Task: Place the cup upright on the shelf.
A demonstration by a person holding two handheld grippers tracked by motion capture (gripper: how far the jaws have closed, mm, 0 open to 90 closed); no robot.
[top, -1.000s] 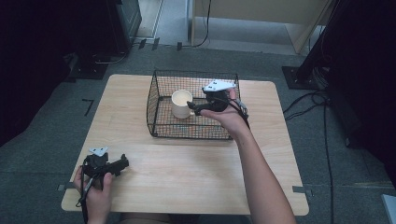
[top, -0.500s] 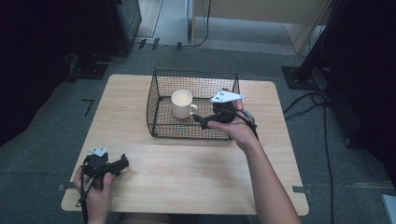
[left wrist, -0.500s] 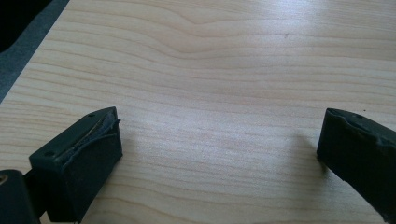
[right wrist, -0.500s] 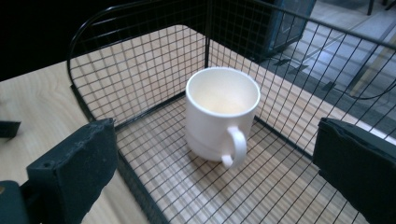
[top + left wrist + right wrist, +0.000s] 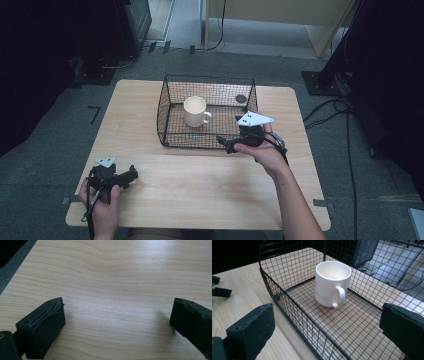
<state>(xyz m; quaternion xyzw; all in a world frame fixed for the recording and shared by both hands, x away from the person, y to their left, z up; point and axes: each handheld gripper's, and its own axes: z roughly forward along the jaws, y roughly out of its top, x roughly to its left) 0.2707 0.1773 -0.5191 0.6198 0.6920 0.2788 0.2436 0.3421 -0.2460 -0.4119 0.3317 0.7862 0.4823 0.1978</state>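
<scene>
A white mug (image 5: pixel 195 111) is standing upright in the wire basket (image 5: pixel 170 88) on the table (image 5: pixel 200 185). The right hand-held gripper (image 5: pixel 227 145) is hovering empty, jaws wide apart, at the basket's near rim; the left hand-held gripper (image 5: pixel 131 174) is resting open. The mug looks rigid, slick and breakable; gripping its wall at the rim seems safest.
</scene>
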